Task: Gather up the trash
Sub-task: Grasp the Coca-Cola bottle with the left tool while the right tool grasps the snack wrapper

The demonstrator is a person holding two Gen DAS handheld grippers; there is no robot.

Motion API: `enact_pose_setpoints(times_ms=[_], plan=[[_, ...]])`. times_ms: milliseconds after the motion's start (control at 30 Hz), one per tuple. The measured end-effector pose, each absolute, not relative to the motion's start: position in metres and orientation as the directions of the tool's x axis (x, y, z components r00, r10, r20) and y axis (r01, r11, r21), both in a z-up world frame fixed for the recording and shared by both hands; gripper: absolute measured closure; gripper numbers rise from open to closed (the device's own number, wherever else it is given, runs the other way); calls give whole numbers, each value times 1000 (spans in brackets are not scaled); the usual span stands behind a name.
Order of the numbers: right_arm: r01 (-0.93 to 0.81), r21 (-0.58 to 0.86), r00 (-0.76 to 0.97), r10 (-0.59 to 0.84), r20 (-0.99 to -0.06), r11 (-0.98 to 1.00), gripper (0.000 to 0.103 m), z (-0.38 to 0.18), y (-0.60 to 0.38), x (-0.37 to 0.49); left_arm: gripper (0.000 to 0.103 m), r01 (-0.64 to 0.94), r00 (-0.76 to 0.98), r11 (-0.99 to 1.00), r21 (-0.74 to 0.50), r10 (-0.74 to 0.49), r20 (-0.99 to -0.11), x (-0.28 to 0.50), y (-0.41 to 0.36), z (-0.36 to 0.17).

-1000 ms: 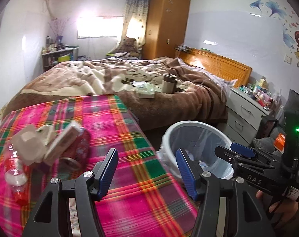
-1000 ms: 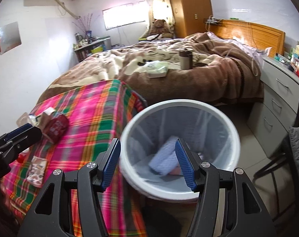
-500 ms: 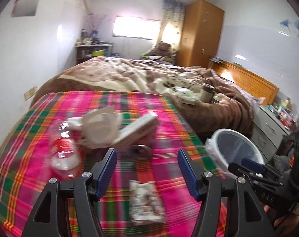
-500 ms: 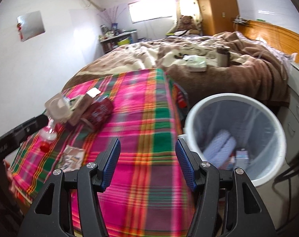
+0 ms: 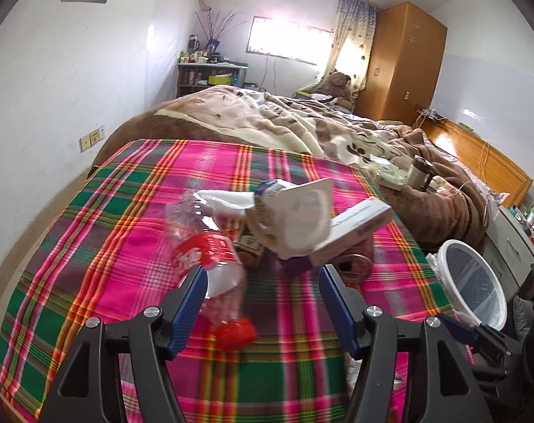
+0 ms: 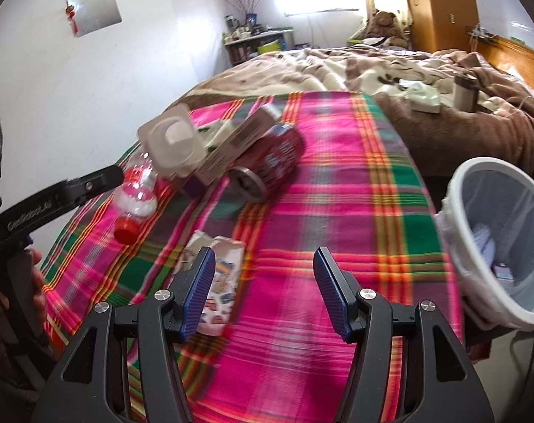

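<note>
A pile of trash lies on the plaid tablecloth (image 5: pixel 126 246): a clear plastic bottle (image 5: pixel 210 257) with a red label and red cap, a crumpled white plastic container (image 5: pixel 295 215), a flat carton box (image 5: pixel 355 225) and a red can (image 6: pixel 270 158). A crumpled wrapper (image 6: pixel 221 282) lies nearer the table's front edge. My left gripper (image 5: pixel 261 299) is open and empty, just short of the bottle. My right gripper (image 6: pixel 263 289) is open and empty, beside the wrapper. A white bin (image 6: pixel 503 232) with a liner stands to the right of the table and holds some trash.
A bed with a brown blanket (image 5: pixel 302 130) lies behind the table, with a metal mug (image 5: pixel 420 172) and tissue pack on it. A wooden wardrobe (image 5: pixel 404 70) and shelf (image 5: pixel 210 74) stand at the far wall. Drawers are at the right edge.
Both grippers have swung left from the bin toward the table. The left one has closed in on the trash pile and bottle; the right one now hovers over the tablecloth by the wrapper.
</note>
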State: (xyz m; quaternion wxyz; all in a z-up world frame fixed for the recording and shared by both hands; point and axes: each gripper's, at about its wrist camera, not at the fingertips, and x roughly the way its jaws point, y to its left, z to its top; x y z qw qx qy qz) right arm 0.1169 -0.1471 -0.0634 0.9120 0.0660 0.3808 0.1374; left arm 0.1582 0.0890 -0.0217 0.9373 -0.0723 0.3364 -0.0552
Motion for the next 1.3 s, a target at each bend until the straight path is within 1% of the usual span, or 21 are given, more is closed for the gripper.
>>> enact_pose_setpoints(times_ms=[267,433,533,833,900,967,1200,1300], plan=[[-236,209,622,313,-718,949,44,-79,-119,120,35,13,741,982,-191,-138,-657,184,113,-36],[-245,212,604,320,-730,946,44,-84,-111,120,35,14,736,977,-212,-154,-659,199,122,-39],[-247,219,595,326,-734,944,44,-86,-107,119,35,15,710,972,-235,-176,-681,210,124,-44],[-248,236,596,340,-727,939,44,-85,-106,118,35,-3,694,984,-180,-128,-709,225,123,-54],[-249,247,596,350,-723,936,48,-86,-106,121,35,-8,679,984,-178,-125,-723,230,125,-58],[-263,275,586,380,-716,925,61,-86,-105,121,35,-17,674,980,-196,-134,-726,233,128,-61],[-267,285,587,390,-710,921,62,-86,-104,121,35,-37,629,977,-211,-142,-765,249,133,-77],[-266,291,590,394,-705,919,63,-86,-106,122,35,-38,657,980,-194,-122,-744,246,130,-74]])
